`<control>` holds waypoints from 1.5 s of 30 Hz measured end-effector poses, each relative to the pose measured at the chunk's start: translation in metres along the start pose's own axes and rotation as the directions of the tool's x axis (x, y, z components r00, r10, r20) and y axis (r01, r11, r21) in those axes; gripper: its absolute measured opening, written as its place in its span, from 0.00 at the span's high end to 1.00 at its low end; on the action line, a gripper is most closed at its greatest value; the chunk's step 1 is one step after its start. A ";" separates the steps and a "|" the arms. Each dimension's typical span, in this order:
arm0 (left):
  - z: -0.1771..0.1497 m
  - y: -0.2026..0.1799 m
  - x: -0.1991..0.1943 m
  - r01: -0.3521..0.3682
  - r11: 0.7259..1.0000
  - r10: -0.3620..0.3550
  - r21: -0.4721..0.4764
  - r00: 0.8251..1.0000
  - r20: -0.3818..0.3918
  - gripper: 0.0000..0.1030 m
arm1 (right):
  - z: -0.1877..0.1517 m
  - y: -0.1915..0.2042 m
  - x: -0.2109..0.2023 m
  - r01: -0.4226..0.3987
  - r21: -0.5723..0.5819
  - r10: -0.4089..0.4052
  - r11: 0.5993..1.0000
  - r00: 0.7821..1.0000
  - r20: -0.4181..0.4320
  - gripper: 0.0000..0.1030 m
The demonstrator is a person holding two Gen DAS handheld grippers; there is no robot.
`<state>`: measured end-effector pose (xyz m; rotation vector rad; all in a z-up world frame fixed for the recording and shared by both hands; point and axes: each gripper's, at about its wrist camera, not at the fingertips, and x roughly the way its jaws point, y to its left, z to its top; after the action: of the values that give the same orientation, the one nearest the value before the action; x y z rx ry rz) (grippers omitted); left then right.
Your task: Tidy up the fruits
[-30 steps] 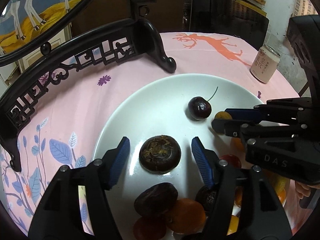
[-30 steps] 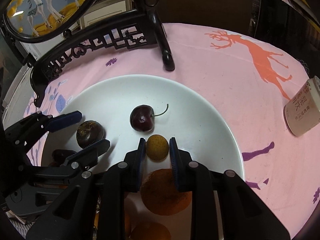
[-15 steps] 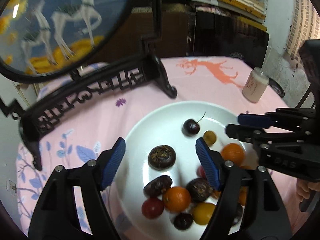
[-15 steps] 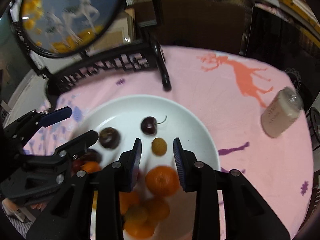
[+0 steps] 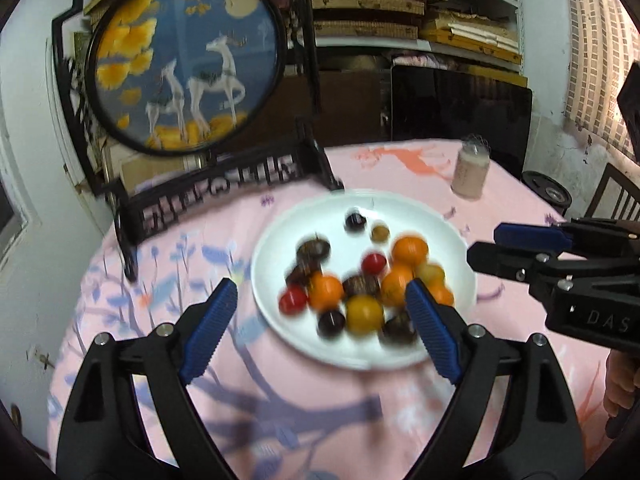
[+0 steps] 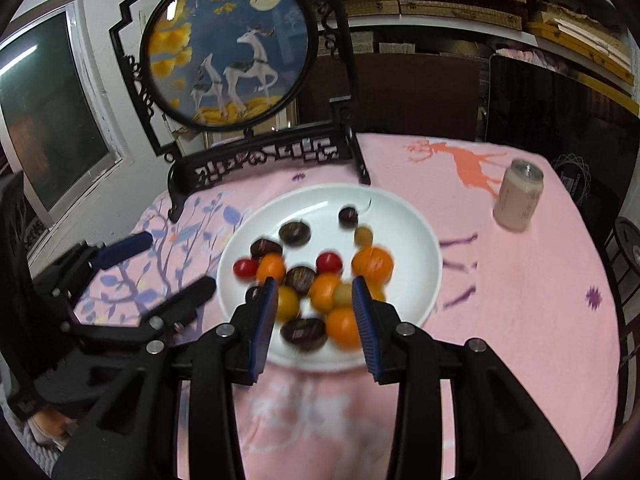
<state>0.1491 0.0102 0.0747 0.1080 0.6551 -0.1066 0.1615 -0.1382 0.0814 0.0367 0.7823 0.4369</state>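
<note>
A white plate [image 5: 424, 216] [image 6: 404, 232] on the pink cloth holds several fruits: oranges [image 5: 410, 250], red and yellow ones, and dark brown ones. A dark cherry [image 6: 347, 216] and a small tan longan [image 6: 363, 235] lie at the far side, with a dark round fruit [image 6: 295, 233] to their left. My left gripper [image 5: 320, 286] [image 6: 172, 266] hangs back from the plate's near left, its jaws opening wide and nothing gripped. My right gripper [image 6: 314, 284] [image 5: 486, 245] hovers at the near edge. Its jaws are opening too, with no fruit touching its pads.
A round deer picture in a black carved stand [image 5: 184, 60] [image 6: 228, 52] stands behind the plate. A pale drink can [image 5: 472, 172] [image 6: 519, 200] stands at the far right. Shelves and dark furniture line the back. A hand [image 5: 618, 388] holds the right gripper.
Both grippers drew back and up from the plate. The right one let go of the longan, which stays beside the cherry. The left one opened wider and left the dark round fruit.
</note>
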 end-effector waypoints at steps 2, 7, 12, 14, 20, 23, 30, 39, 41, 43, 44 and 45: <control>-0.017 -0.002 0.003 0.004 1.000 -0.005 -0.019 1.000 -0.027 0.15 | -0.013 0.001 0.001 -0.005 0.017 0.005 1.000 1.000 -0.009 0.62; -0.054 0.002 0.015 0.011 0.996 -0.017 -0.087 0.997 -0.071 0.15 | -0.049 -0.005 0.009 -0.011 0.085 0.013 0.996 1.000 -0.024 0.62; -0.075 0.003 0.006 -0.035 0.996 0.029 -0.086 0.998 -0.063 0.11 | -0.086 -0.006 0.011 0.035 0.114 -0.036 0.993 0.999 0.001 0.59; -0.078 0.002 -0.004 -0.042 0.996 0.039 -0.084 0.998 -0.042 0.10 | -0.095 -0.004 0.007 0.067 0.096 -0.069 0.993 0.998 0.014 0.59; -0.087 -0.012 -0.052 -0.105 0.993 0.109 -0.044 0.990 0.084 0.02 | -0.114 0.006 -0.034 0.100 0.065 -0.109 0.993 0.982 0.152 0.42; -0.095 -0.015 -0.073 -0.110 0.993 0.116 -0.052 0.984 0.135 0.02 | -0.124 0.013 -0.052 0.111 0.048 -0.119 0.993 0.971 0.209 0.40; -0.102 -0.008 -0.088 -0.115 0.987 0.132 -0.111 0.979 0.158 0.02 | -0.141 0.021 -0.079 0.088 0.050 -0.099 0.995 0.952 0.289 0.05; -0.103 -0.010 -0.083 -0.127 0.987 0.138 -0.096 0.984 0.114 0.02 | -0.149 0.051 -0.082 0.250 -0.082 -0.206 0.965 0.913 0.352 0.01; -0.104 -0.011 -0.087 -0.135 0.986 0.147 -0.093 0.980 0.132 0.02 | -0.156 0.054 -0.088 0.285 -0.096 -0.221 0.954 0.881 0.419 0.01; -0.104 -0.011 -0.089 -0.129 0.987 0.141 -0.092 0.980 0.137 0.02 | -0.157 0.055 -0.093 0.304 -0.103 -0.228 0.947 0.864 0.449 0.01; -0.104 -0.011 -0.088 -0.125 0.988 0.137 -0.093 0.981 0.134 0.02 | -0.156 0.054 -0.093 0.299 -0.101 -0.225 0.949 0.866 0.446 0.01; -0.104 -0.011 -0.087 -0.121 0.988 0.132 -0.093 0.983 0.127 0.02 | -0.155 0.052 -0.092 0.285 -0.096 -0.217 0.954 0.873 0.436 0.01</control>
<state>0.0164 0.0190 0.0456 0.0595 0.5177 0.0367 -0.0224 -0.1471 0.0429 -0.1163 0.3143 0.2264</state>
